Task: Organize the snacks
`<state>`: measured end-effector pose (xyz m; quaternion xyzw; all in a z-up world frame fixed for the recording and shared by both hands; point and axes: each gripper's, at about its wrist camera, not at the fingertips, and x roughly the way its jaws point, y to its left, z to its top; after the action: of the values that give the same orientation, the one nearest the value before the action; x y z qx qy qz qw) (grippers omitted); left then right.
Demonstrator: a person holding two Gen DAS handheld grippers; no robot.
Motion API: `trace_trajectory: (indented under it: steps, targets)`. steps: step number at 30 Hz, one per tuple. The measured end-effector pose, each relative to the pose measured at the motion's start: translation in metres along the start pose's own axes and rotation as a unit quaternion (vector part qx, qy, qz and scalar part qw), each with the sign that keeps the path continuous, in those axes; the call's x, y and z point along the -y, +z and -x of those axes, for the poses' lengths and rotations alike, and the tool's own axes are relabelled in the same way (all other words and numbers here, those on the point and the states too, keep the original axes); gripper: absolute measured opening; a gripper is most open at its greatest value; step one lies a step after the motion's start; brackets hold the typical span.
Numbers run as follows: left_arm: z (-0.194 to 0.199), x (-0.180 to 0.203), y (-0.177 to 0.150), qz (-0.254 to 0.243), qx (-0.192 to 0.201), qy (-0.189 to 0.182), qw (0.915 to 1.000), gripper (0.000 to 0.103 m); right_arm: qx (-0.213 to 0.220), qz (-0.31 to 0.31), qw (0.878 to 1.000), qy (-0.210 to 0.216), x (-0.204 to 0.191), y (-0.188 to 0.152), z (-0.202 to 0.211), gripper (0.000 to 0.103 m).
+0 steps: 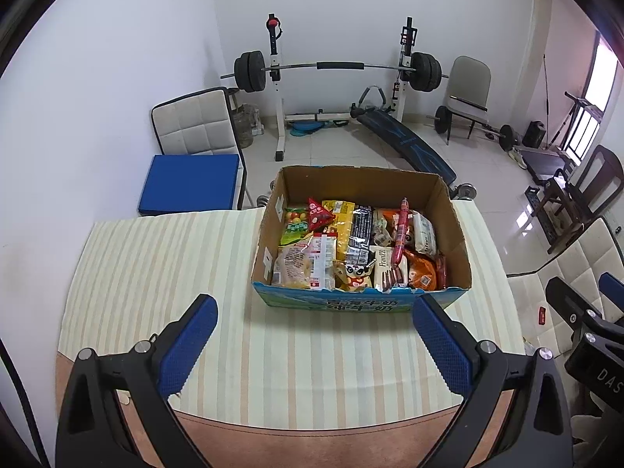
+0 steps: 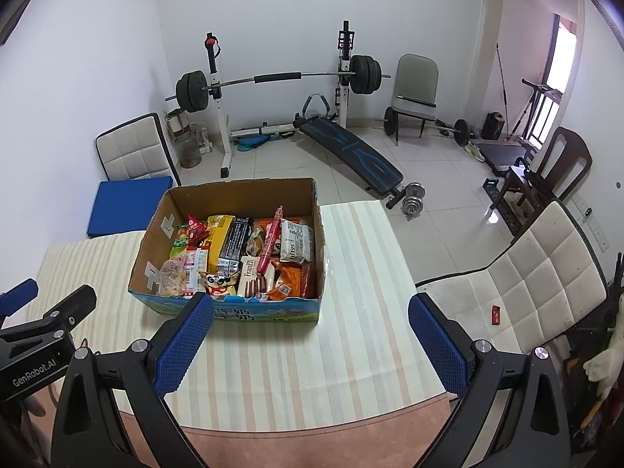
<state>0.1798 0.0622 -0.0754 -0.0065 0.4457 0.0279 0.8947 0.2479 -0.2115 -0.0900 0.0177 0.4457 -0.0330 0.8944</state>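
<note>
A box [image 1: 360, 300] is set on the counter [image 1: 163, 273], and snack packets [image 1: 351, 241] are packed inside the box. Behind the box, a barbell rack [image 1: 339, 74] is placed against the wall.

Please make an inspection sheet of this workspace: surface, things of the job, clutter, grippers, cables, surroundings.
Surface: table with striped cloth, mostly bare.
Job's things: open cardboard box on the cloth, packed with snacks, among them a red sausage stick and a black packet.
Clutter: nothing seen on the cloth.
Grippers: left gripper and right gripper both open, holding nothing, short of the box.
Cables: nothing seen.
Surroundings: barbell rack, sit-up bench, white chair, blue cushion.
</note>
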Motion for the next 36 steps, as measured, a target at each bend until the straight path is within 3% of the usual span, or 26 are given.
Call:
trace_trajectory:
  steps: [36]
  targets:
    - [0.0077,0.0036,0.0023,0.002,0.012,0.003,0.9999,0.103,-0.002,0.01,1.0,0.008,-0.0013,-0.0012,0.0052,0.102]
